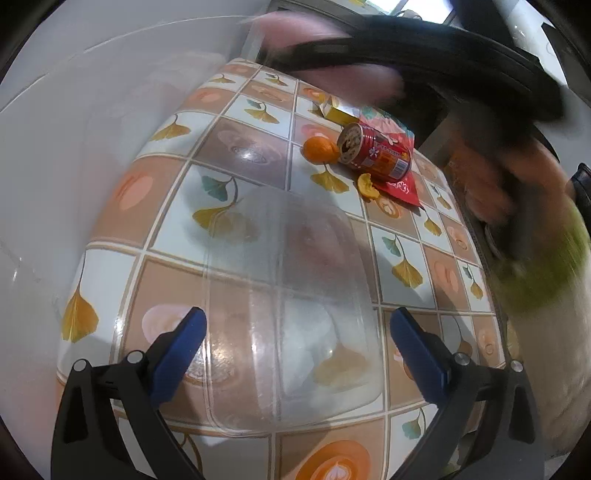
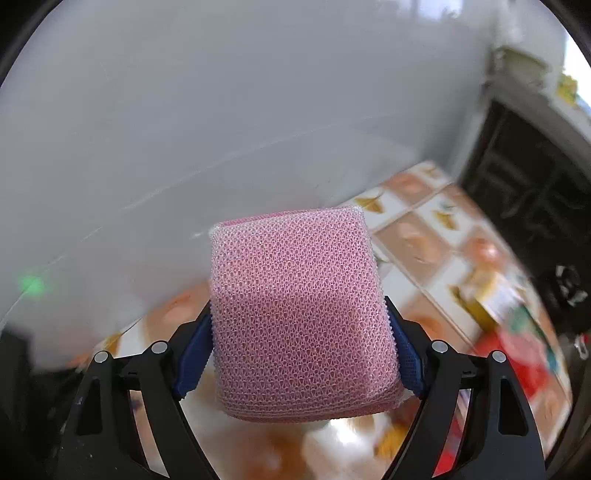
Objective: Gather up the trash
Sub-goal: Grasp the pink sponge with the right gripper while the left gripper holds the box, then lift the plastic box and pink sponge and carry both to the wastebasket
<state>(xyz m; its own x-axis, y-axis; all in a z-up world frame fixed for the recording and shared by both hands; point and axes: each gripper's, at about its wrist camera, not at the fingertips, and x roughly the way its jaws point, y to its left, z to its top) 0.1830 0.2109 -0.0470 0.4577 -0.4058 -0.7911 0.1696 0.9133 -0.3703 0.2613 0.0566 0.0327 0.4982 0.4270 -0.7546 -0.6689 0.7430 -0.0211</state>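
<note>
My right gripper (image 2: 299, 317) is shut on a pink mesh sponge (image 2: 299, 317), held up above the table; its blue pads (image 2: 194, 362) press the sponge's two sides. In the left wrist view the same sponge (image 1: 314, 33) is a pink blur at the top. My left gripper (image 1: 298, 317) stands open over a clear plastic container (image 1: 288, 258) lying on the patterned tablecloth (image 1: 221, 140), not touching it. Further back lie a red can (image 1: 375, 153) on its side, a tangerine (image 1: 319, 149), a piece of peel (image 1: 367, 186), a red wrapper (image 1: 402, 188) and a yellow box (image 1: 338, 110).
A grey wall (image 1: 74, 147) borders the table on the left. The table's right edge (image 1: 476, 236) drops off beside a person's blurred hand (image 1: 498, 184) and a green-and-white object (image 1: 546, 280). A dark doorway (image 2: 524, 192) lies past the table's far end.
</note>
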